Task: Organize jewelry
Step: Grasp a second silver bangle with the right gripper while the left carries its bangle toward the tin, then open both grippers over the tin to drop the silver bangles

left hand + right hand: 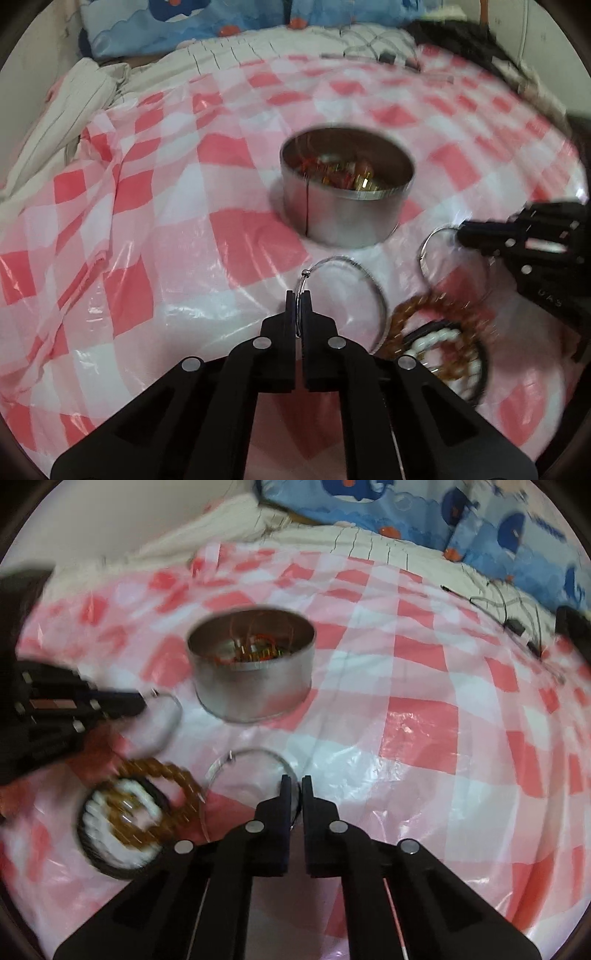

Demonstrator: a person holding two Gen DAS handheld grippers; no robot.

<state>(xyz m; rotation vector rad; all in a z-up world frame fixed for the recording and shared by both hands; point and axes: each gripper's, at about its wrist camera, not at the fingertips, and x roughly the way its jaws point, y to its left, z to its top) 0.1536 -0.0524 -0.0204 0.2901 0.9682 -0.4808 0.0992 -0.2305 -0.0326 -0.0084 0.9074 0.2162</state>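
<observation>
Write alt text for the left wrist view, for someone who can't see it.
The left gripper, shut, pinches a thin silver bangle over a pink checked cloth. To its right the right gripper grips a second bangle above a pile of beaded bracelets. Beyond sits a round tin holding jewelry.

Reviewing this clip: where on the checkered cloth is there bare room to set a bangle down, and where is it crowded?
Bare cloth lies right of the round tin in the right wrist view, and left of the tin in the left wrist view. It is crowded near the bracelet pile, where both grippers pinch wire bangles.
</observation>
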